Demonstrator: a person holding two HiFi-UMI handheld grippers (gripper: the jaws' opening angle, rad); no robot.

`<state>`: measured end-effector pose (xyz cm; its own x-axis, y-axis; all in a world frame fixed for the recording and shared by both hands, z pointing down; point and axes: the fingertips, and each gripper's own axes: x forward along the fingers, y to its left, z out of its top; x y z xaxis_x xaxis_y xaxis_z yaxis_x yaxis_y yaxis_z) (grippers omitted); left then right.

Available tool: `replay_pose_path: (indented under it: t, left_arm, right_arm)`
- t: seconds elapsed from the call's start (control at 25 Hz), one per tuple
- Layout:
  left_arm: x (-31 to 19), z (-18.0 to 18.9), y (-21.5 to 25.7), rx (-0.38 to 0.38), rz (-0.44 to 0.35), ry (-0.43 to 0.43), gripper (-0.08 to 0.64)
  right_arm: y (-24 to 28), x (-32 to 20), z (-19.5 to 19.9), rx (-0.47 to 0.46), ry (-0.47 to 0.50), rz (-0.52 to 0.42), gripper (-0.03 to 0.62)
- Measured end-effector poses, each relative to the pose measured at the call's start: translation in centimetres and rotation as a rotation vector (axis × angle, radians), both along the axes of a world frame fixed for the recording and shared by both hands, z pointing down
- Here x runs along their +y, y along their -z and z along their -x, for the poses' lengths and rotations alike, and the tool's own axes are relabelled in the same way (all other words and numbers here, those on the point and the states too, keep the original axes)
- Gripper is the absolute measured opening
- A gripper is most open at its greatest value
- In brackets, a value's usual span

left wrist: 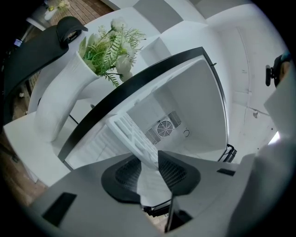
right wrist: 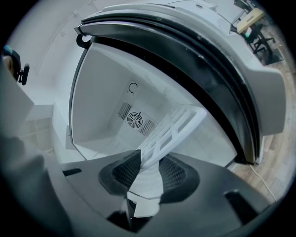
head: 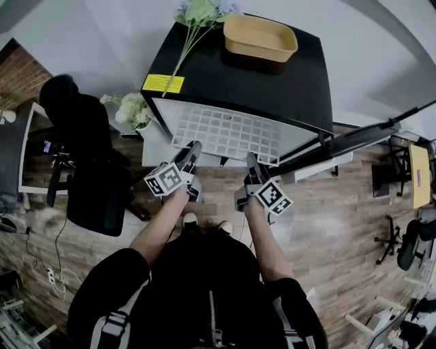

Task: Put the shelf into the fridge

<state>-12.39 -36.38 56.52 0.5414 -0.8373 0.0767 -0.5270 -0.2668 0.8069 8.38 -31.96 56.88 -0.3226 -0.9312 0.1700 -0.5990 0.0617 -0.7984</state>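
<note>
Black jacket (head: 204, 300) fills the bottom of the head view. Two bare forearms (head: 160, 228) reach forward from it, about parallel, sleeves up by the elbows. Left gripper (head: 193, 150) and right gripper (head: 252, 162) are level with each other and point at the fridge (head: 272, 82) mouth, marker cubes facing up.

Both grippers clamp the near edge of the white grid shelf (head: 228, 133), one toward each side. Shelf lies at the opening: far part under the black top, near part sticking out over the wood floor (head: 340, 225). Door (head: 361, 140) is swung open to the right.

Only the head view shows the fridge top: tan tray (head: 260, 37), flowers (head: 197, 13), yellow label (head: 163, 83). It also has the black chair (head: 88, 157) at left.

Left gripper view: left gripper (left wrist: 150, 169) pads closed on the shelf (left wrist: 132, 134), which runs tilted into the white interior. Round fan (left wrist: 164, 127) on the back wall. White vase (left wrist: 60, 102) stands outside, left of the fridge.

Right gripper view: right gripper (right wrist: 148, 169) pads shut on the shelf (right wrist: 175, 125) edge. Same fan (right wrist: 135, 119) behind it, door (right wrist: 259, 106) arcing at right.
</note>
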Motion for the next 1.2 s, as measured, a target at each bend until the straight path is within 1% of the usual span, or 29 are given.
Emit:
replay_pose_path:
  t: [0.12,0.28,0.48,0.88,1.2]
  left_arm:
    - [-0.7,-0.2,0.3,0.009,-0.014,0.002,0.127]
    - [-1.4,-0.2,-0.1,-0.002,-0.004,0.008,0.127]
    - [-2.5,-0.5,0.0,0.012,-0.004,0.021,0.126]
    - [-4.6,-0.7,-0.1,0.005,0.001,0.046,0.124]
    - [-6.1,-1.3,-0.1,0.017,0.019,0.046,0.124]
  right_arm:
    - [0.0,-0.6,-0.1,-0.003,-0.003,0.004,0.121]
    - [-0.1,-1.4,-0.3,-0.01,-0.01,0.008,0.121]
    - [-0.1,-2.5,-0.5,-0.012,-0.021,0.005,0.12]
    - [-0.2,-4.6,-0.9,-0.001,-0.039,0.006,0.121]
    - [-0.3,-6.3,-1.3,-0.003,-0.065,0.015,0.121]
